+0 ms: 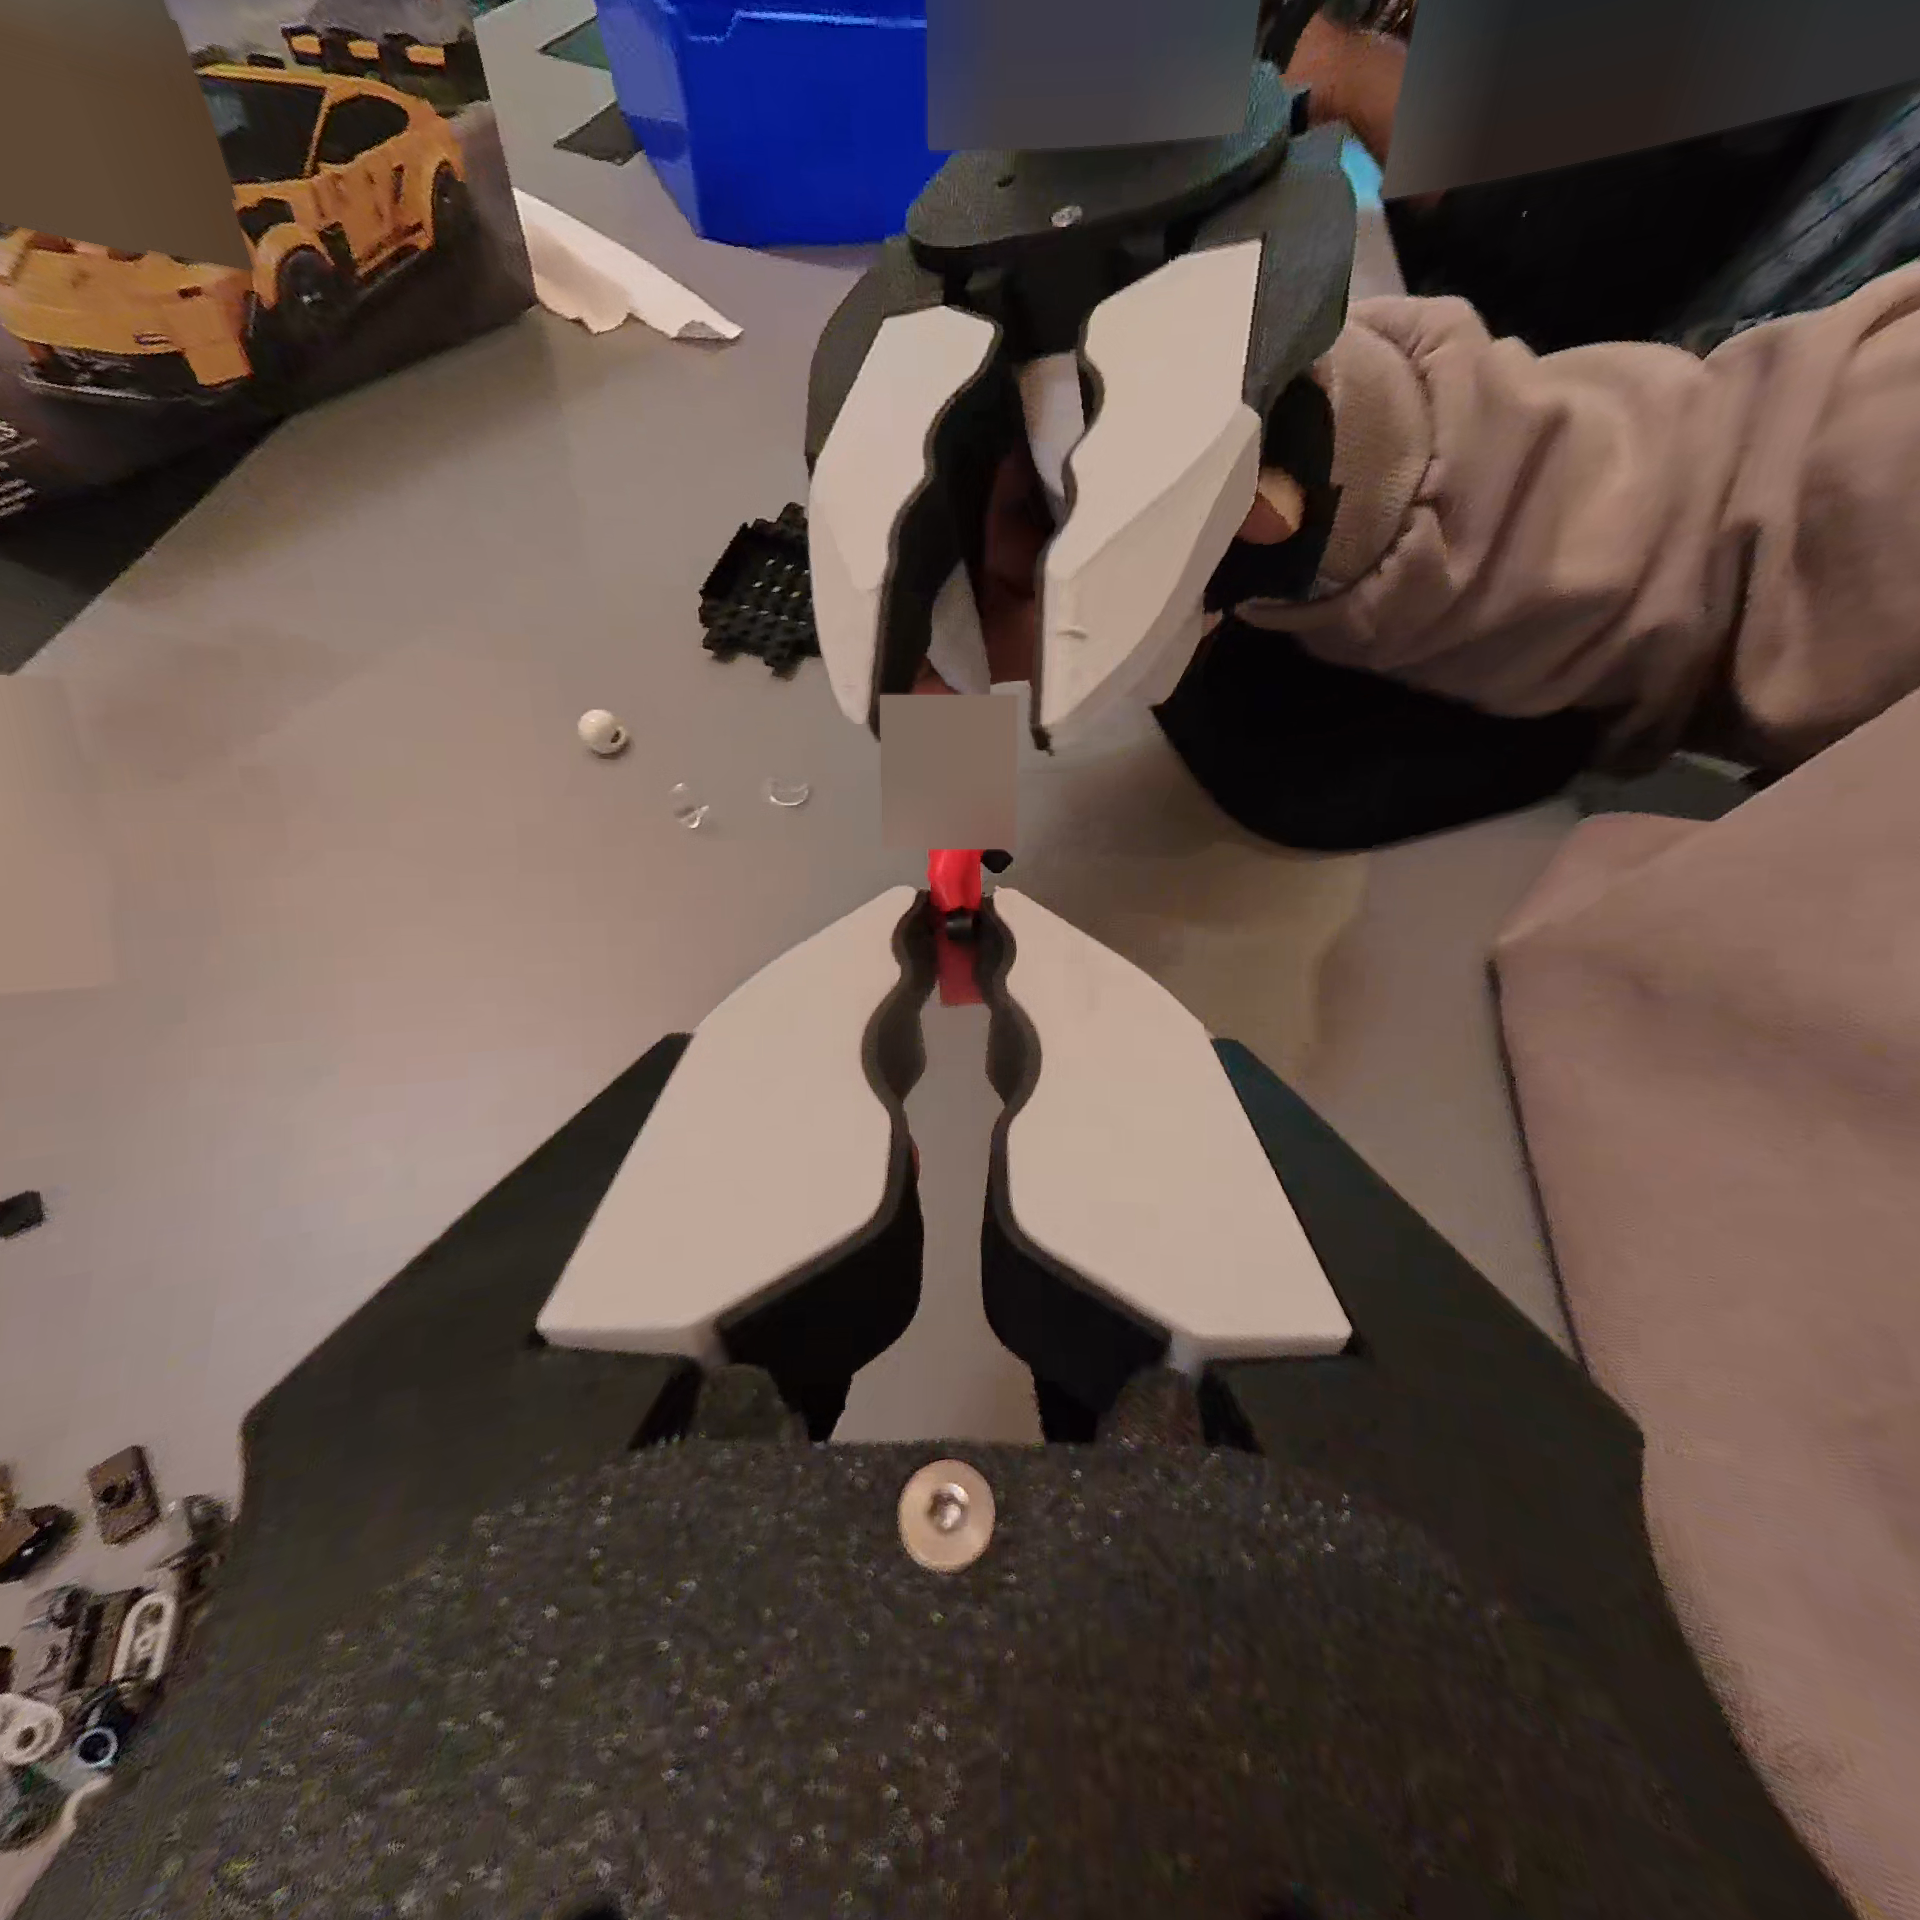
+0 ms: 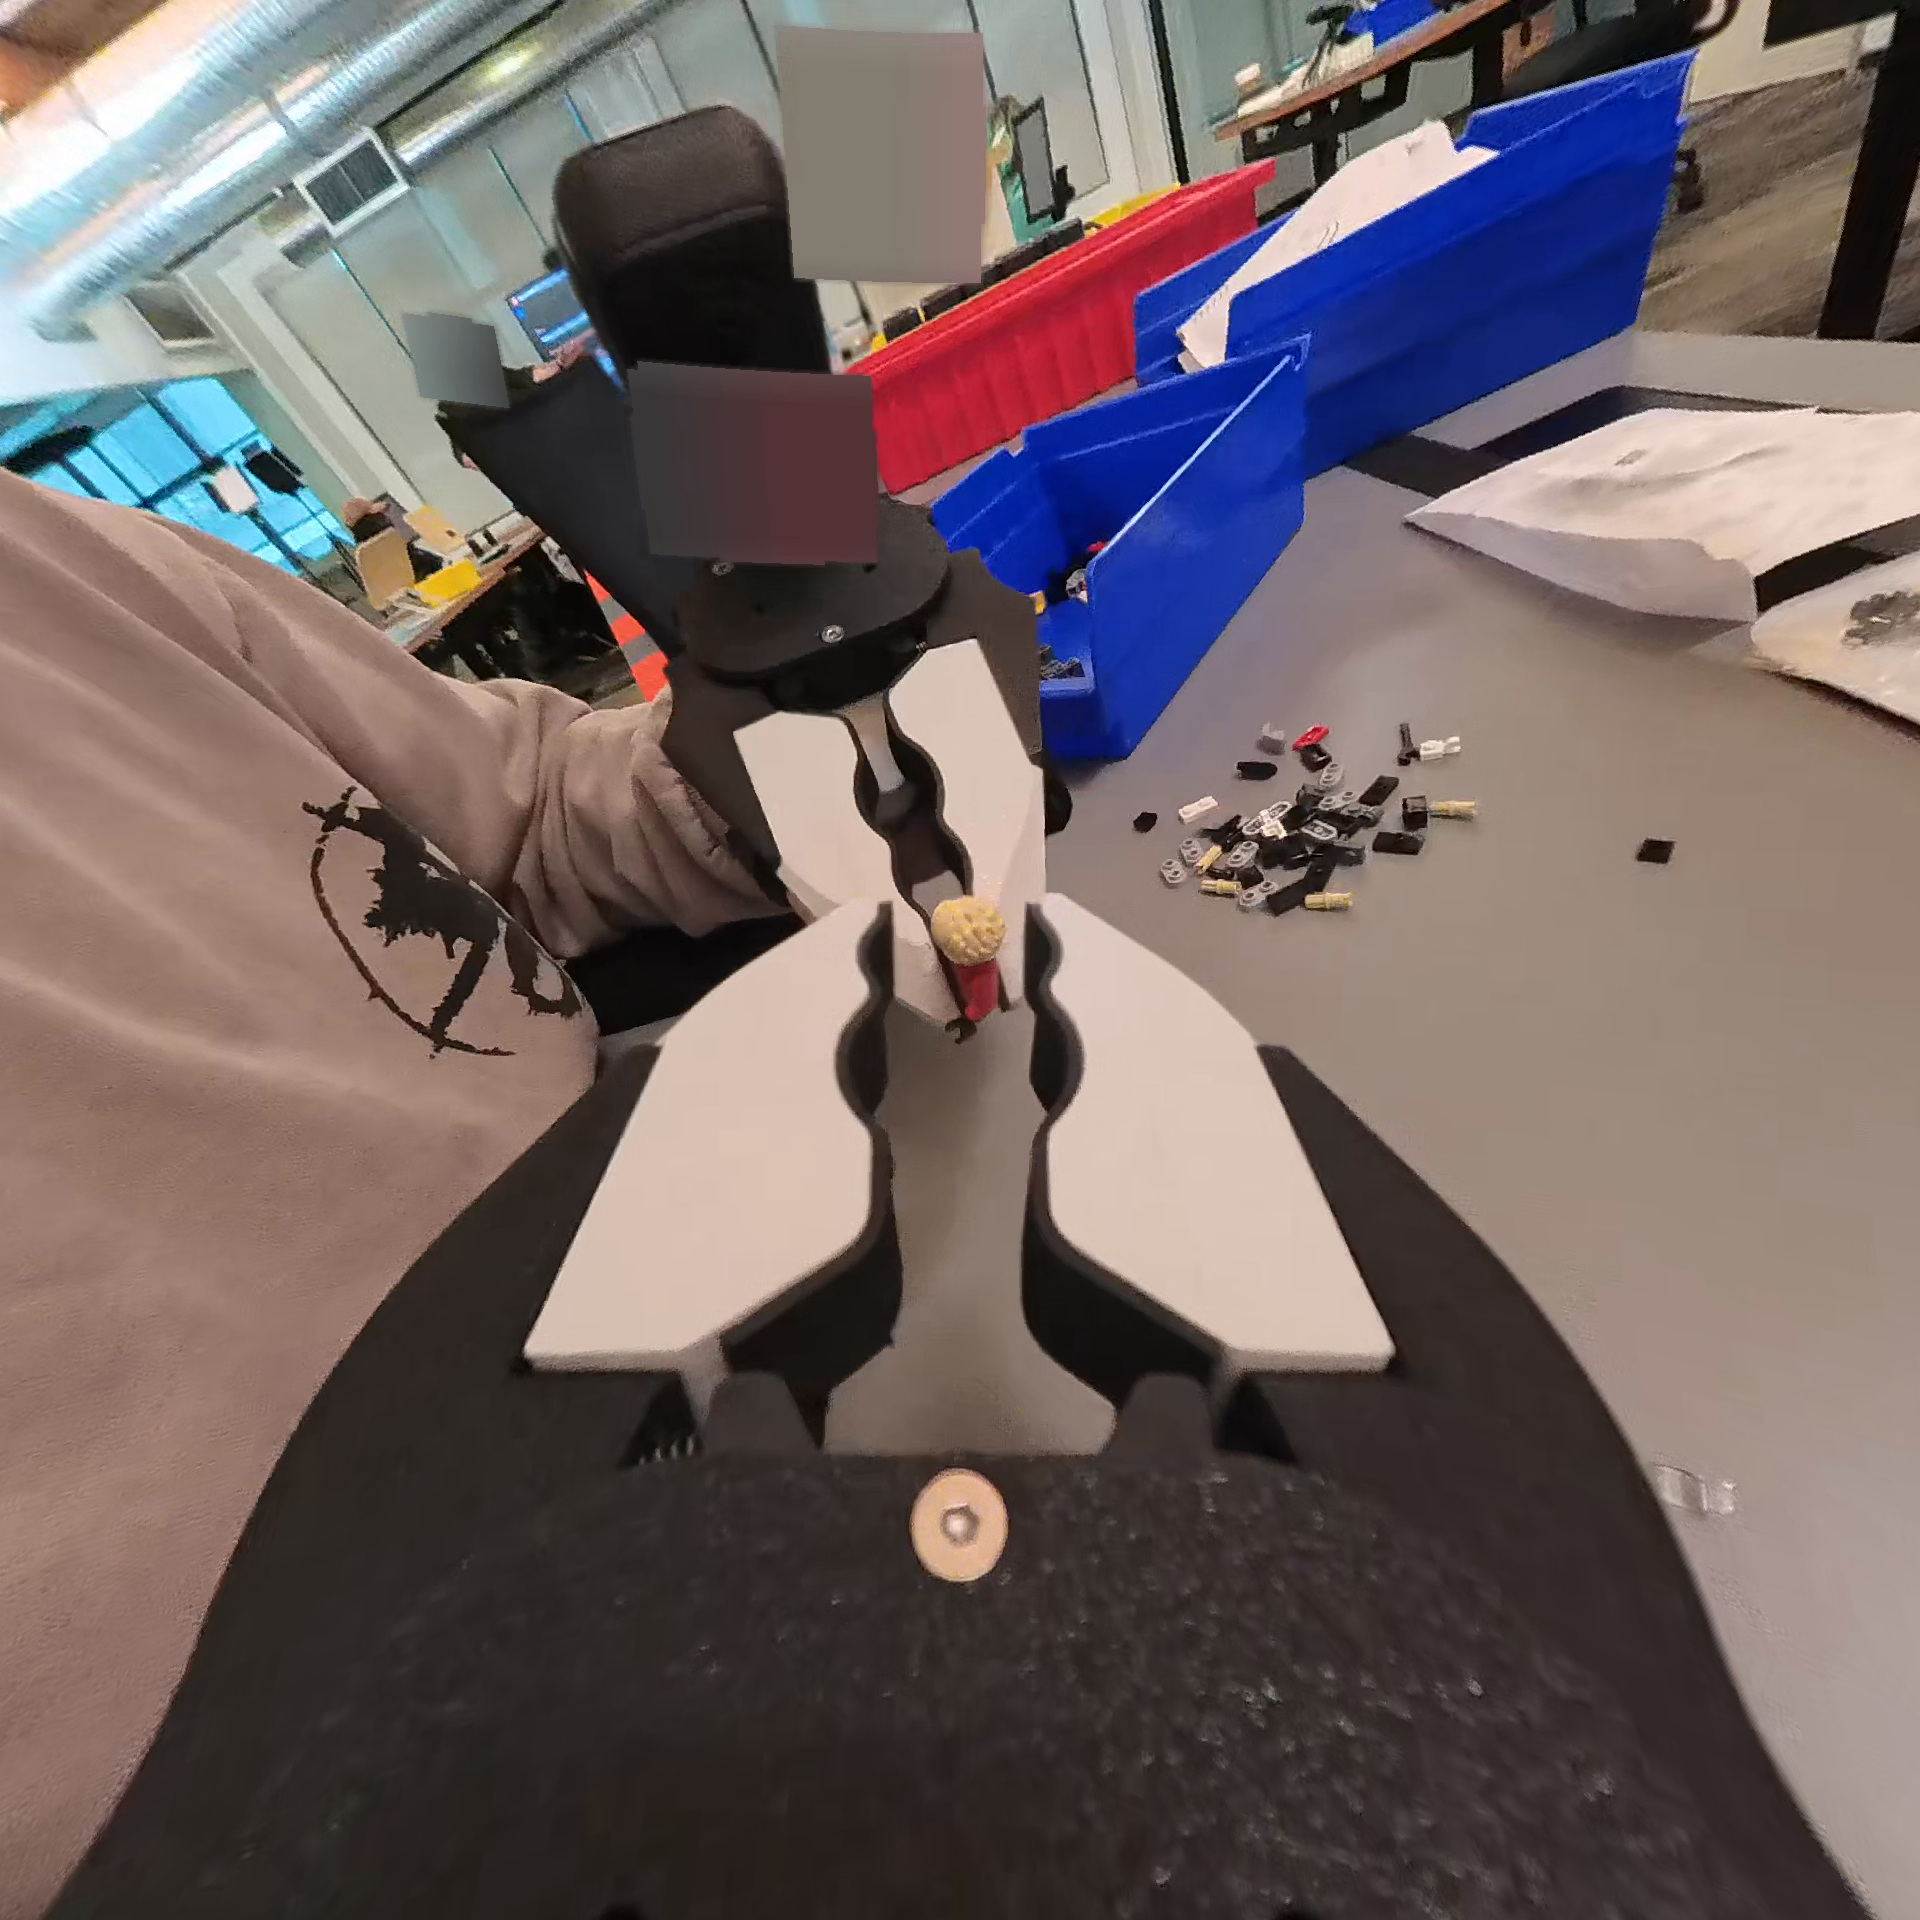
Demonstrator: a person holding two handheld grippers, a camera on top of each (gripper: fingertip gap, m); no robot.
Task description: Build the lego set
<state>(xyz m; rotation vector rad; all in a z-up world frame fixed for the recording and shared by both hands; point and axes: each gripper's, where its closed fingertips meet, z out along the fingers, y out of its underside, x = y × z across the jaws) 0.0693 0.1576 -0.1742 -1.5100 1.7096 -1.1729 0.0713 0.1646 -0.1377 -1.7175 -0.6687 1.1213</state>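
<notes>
— Where is the task's thing to be found?

— The small red plastic toy figure [image 1: 951,883] is held up in the air above the flat grey desk [image 2: 1455,1143], right between the two tools. It is pinched low down, at the very tips of the left gripper [image 1: 954,899], whose jaws are closed almost all the way on it.

— And the right gripper [image 2: 958,914]?

— Its jaws are parted, with a clear gap, and nothing is gripped by them. The bumpy tan hair piece [image 2: 967,930] on the figure's head is seen in that gap, level with the tips. A little space seems to be left on each side, though a touch cannot be ruled out.

— Which way is the figure's long line pointed?

— It runs from the legs, which are tucked in the left jaws, out to the head, which is set toward the right jaws. So the head end is the free end, and it is the right gripper that is placed nearest to it.

— What is called for next?

— It is judged that the right jaws would need to be closed on the head or hair, or pushed along that long line, while the body is kept firm by the left. A sideways push could make the figure twist or slip. The pile of small black, grey and tan plastic pieces [image 2: 1299,831] lies well apart.
</notes>
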